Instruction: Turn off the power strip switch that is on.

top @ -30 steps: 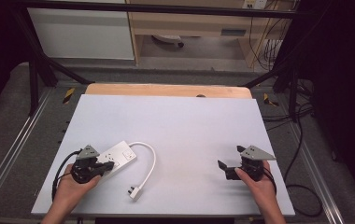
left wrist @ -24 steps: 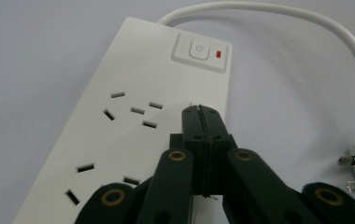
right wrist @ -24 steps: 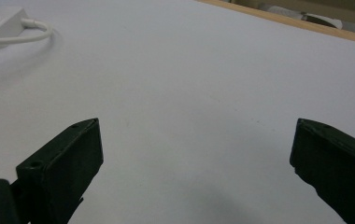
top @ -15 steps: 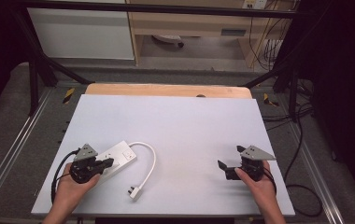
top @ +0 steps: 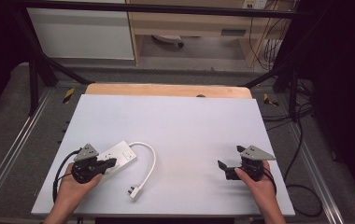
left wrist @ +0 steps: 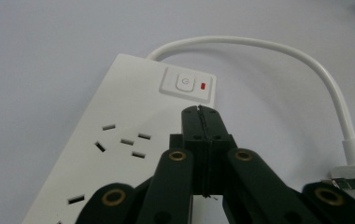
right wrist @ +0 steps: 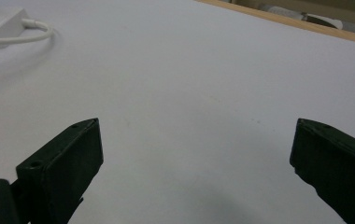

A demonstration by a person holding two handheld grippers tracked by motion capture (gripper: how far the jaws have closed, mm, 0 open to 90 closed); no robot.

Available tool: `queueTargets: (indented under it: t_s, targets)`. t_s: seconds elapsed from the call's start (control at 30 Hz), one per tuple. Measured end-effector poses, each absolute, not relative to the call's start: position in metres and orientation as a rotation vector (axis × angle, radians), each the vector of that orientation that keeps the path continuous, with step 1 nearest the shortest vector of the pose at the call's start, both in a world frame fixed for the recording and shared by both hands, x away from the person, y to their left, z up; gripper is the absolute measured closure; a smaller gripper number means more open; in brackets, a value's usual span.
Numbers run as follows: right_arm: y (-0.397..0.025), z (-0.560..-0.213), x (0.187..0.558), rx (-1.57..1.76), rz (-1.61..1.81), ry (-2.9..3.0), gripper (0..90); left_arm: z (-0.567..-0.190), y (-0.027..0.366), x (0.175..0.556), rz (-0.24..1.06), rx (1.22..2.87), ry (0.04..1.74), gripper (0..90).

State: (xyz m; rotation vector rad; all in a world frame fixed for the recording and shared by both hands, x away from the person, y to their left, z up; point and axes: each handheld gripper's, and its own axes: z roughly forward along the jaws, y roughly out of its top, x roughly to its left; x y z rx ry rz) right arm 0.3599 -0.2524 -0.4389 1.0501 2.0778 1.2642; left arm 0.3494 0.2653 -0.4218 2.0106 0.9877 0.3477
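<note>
A white power strip [top: 119,156] lies on the table's front left, with its short white cable [top: 151,157] looping round to a plug [top: 134,191]. My left gripper [top: 112,163] is shut with nothing in it. Its tips [left wrist: 199,111] hover over the strip [left wrist: 119,121], just short of the switch button [left wrist: 185,83] with a red light beside it. My right gripper [top: 230,157] rests at the front right, far from the strip. It stands open [right wrist: 199,154] over bare table with nothing between its jaws.
The pale grey table top [top: 180,126] ends in a wooden strip [top: 166,89] at the far edge. Black frame bars and cables run along both sides. A corner of the strip and its cable [right wrist: 12,32] lie far off in the right gripper view.
The left gripper has shifted a little left and back over the strip's end. The right gripper and the strip have stayed where they were.
</note>
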Motion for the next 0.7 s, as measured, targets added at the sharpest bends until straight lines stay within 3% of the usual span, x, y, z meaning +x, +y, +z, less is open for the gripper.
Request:
queueTargets:
  t_s: [0.7]
  targets:
    - [-0.2521,-0.4390,0.3601,1.048,1.264,2.080,3.2,-0.4179,0.2552,0.3501,0.342,1.974,0.929,90.0]
